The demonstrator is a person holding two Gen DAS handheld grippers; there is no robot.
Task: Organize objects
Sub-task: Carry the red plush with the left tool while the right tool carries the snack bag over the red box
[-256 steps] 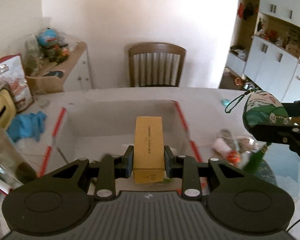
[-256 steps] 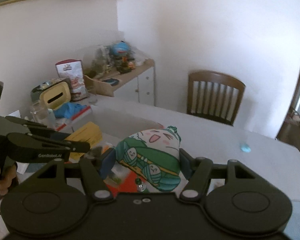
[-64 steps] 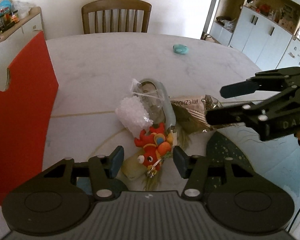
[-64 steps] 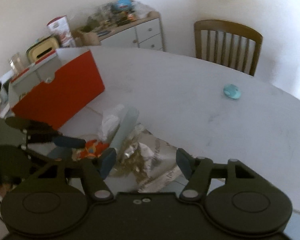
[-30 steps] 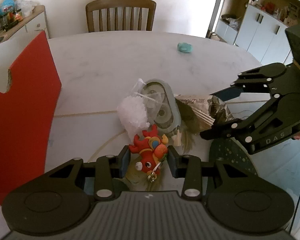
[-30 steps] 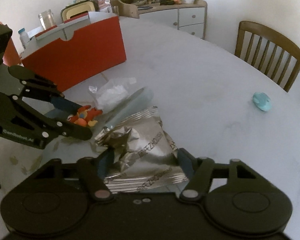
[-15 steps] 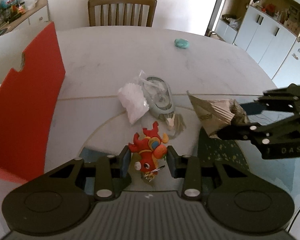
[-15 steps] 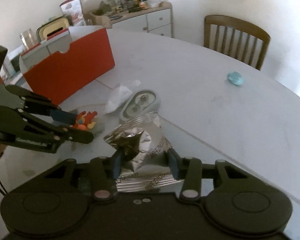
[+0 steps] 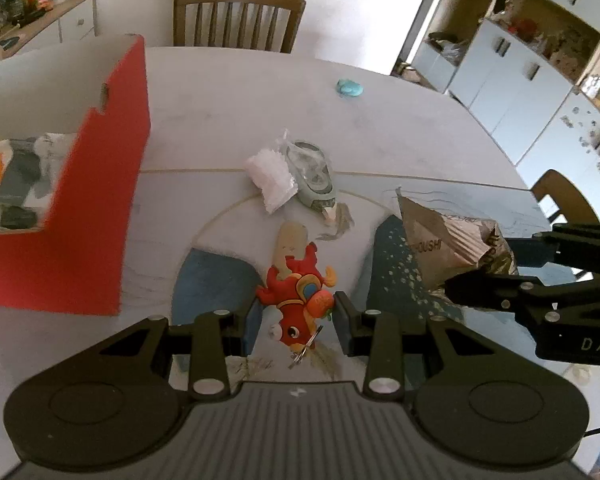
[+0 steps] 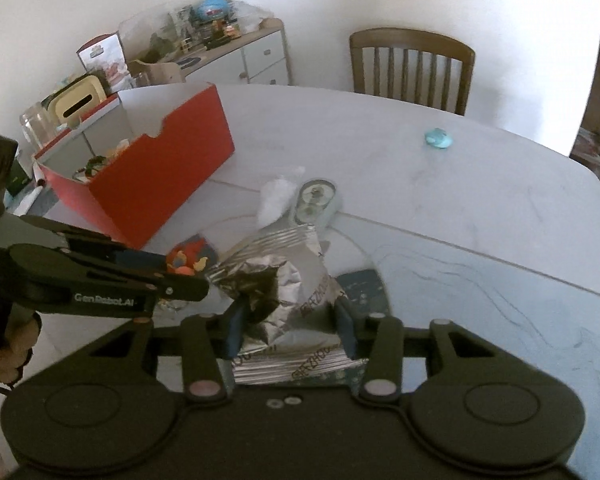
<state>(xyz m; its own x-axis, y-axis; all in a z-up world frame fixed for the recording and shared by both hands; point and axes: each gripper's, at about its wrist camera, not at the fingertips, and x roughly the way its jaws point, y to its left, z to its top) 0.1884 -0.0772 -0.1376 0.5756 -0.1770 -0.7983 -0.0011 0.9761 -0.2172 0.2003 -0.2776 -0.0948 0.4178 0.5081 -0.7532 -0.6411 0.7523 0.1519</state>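
My left gripper (image 9: 296, 318) is shut on a red toy keychain (image 9: 298, 304) and holds it above the table; it also shows in the right wrist view (image 10: 188, 262). My right gripper (image 10: 290, 330) is shut on a crumpled silver snack bag (image 10: 284, 280), lifted off the table; the bag also shows in the left wrist view (image 9: 448, 240). The red box (image 9: 80, 216) stands to the left with several items inside. On the table lie a white plastic bag (image 9: 272, 180), a grey-green oval case (image 9: 314, 178) and a beige oblong piece (image 9: 290, 242).
A small blue object (image 9: 349, 88) lies far on the table. A wooden chair (image 9: 238, 16) stands behind the table and another at the right (image 9: 564, 196). A sideboard with clutter (image 10: 204, 48) is at the back left. White cupboards (image 9: 512, 68) stand to the right.
Both grippers have risen and drawn back with their loads. The red box has come closer on the left, and the beige piece under the keychain is now uncovered.
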